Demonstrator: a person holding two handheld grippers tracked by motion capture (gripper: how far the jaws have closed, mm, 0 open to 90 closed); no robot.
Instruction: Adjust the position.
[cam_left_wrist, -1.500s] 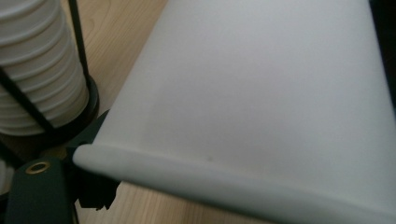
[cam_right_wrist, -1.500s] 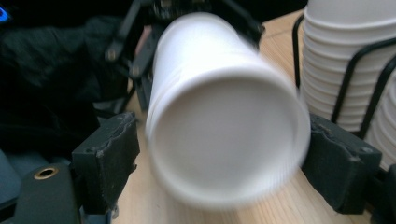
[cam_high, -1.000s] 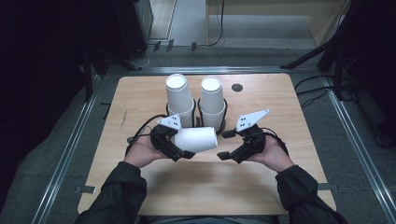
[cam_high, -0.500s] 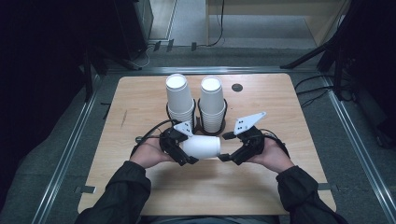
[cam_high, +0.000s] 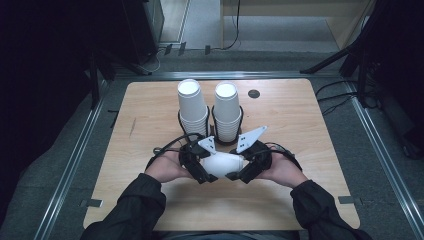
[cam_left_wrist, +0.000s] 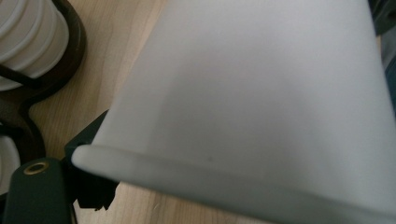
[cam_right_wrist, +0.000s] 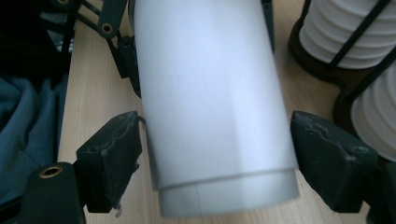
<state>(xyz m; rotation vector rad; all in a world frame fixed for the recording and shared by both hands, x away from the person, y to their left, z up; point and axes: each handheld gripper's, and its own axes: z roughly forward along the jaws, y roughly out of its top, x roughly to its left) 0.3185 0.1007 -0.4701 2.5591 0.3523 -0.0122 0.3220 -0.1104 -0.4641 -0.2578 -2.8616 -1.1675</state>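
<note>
Two grippers meet on one cup: left gripper clamps its rim end; right gripper straddles its base, pads apart.

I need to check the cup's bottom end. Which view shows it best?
The right gripper view: the white cup's base rim lies between the right gripper's jaws. The left gripper view shows its rolled mouth rim; the high view shows it small, between both grippers.
</note>
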